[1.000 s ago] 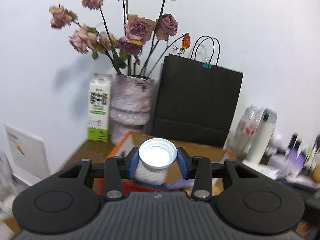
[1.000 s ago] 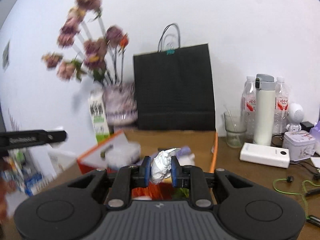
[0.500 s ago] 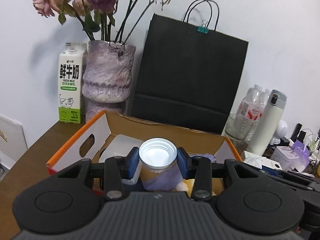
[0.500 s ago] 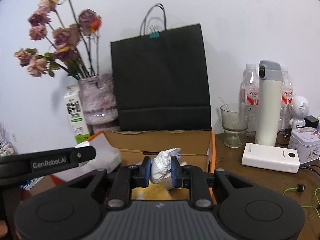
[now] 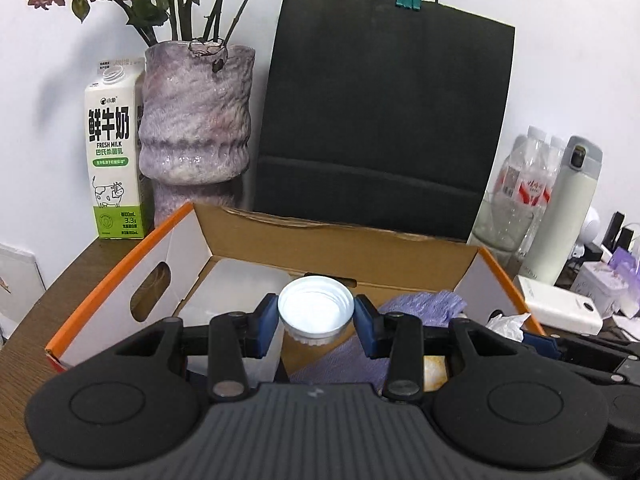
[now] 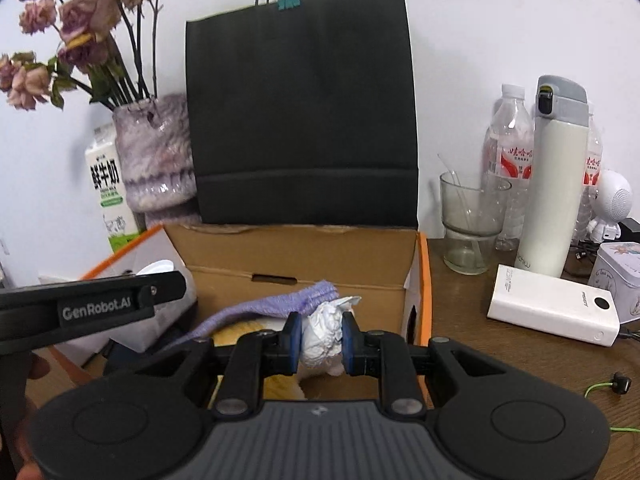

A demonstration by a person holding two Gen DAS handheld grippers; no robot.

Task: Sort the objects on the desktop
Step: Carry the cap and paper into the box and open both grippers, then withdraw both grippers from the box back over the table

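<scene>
My left gripper point(image 5: 316, 322) is shut on a white bottle cap point(image 5: 316, 307), held open side up over the cardboard box point(image 5: 332, 240) with orange edges. My right gripper point(image 6: 320, 340) is shut on a crumpled white tissue point(image 6: 324, 328) above the same box point(image 6: 296, 252). A purple cloth point(image 6: 272, 306) and a clear plastic container point(image 5: 236, 284) lie inside the box. The tissue also shows at the right edge in the left wrist view point(image 5: 506, 324). The left gripper's body point(image 6: 92, 306) crosses the left side of the right wrist view.
Behind the box stand a black paper bag point(image 6: 300, 120), a purple vase with dried roses point(image 5: 196, 128) and a milk carton point(image 5: 114, 160). To the right are a glass point(image 6: 470, 224), a white flask point(image 6: 554, 176), water bottles point(image 6: 508, 152), a power bank point(image 6: 554, 306) and a tin point(image 6: 620, 272).
Both grippers have moved forward and down toward the box, which now fills more of each view. Each keeps its grip: cap in the left, tissue in the right.
</scene>
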